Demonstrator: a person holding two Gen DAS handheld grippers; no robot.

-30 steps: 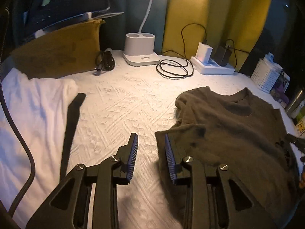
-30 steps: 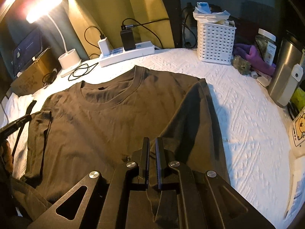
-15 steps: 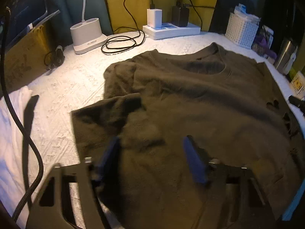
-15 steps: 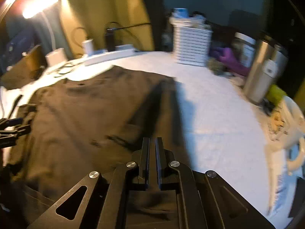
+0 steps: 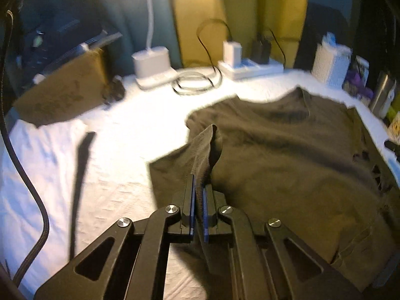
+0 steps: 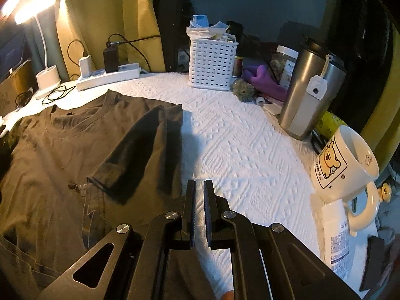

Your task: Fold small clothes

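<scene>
A dark olive t-shirt (image 5: 287, 155) lies front up on the white textured cloth, collar toward the far side. It also shows in the right wrist view (image 6: 62, 155). My left gripper (image 5: 198, 195) is shut on the shirt's left sleeve (image 5: 207, 147) and holds a fold of it lifted off the cloth. In the right wrist view the right sleeve (image 6: 140, 150) lies folded in over the body. My right gripper (image 6: 199, 195) hovers just off the shirt's right edge, jaws a narrow gap apart with nothing between them.
A lamp base (image 5: 152, 62), coiled cable (image 5: 195, 85) and power strip (image 5: 250, 67) line the far edge. A white basket (image 6: 212, 62), steel tumbler (image 6: 307, 95) and bear mug (image 6: 347, 165) stand on the right. A white garment (image 5: 37, 170) lies left.
My left gripper has closed on the left sleeve and lifted it. My right gripper has let go of the right sleeve, which now lies folded over the body, and has swung right.
</scene>
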